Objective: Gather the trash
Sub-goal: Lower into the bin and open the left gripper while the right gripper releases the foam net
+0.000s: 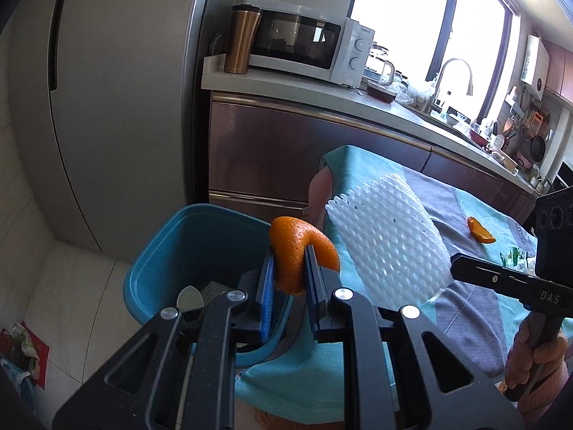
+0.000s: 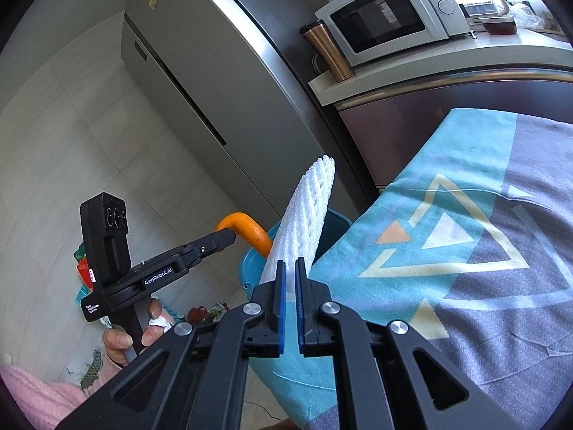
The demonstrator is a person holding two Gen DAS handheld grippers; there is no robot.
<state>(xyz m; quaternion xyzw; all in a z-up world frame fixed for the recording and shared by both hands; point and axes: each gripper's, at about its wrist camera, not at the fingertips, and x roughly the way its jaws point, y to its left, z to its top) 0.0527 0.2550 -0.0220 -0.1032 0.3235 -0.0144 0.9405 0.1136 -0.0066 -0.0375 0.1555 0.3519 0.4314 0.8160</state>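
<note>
My left gripper [image 1: 290, 256] is shut on a curled piece of orange peel [image 1: 297, 247], held over the near rim of a blue bin [image 1: 172, 251] beside the table. My right gripper [image 2: 290, 265] is shut on a white foam fruit net [image 2: 308, 211], which sticks up over the bin [image 2: 250, 268] at the table's edge. From the left wrist the net [image 1: 386, 240] hangs off the right gripper [image 1: 456, 268], just right of the peel. From the right wrist the left gripper [image 2: 229, 238] shows with its peel [image 2: 250, 229]. A second peel [image 1: 480, 234] lies on the teal and grey tablecloth [image 1: 476, 308].
A steel fridge [image 1: 118, 107] stands behind the bin. The counter [image 1: 322, 93] carries a microwave [image 1: 308, 46], a copper tumbler [image 1: 241, 39], a kettle and a sink tap. Bags and clutter [image 1: 21, 351] lie on the tiled floor. Small green scraps [image 1: 512, 256] sit on the cloth.
</note>
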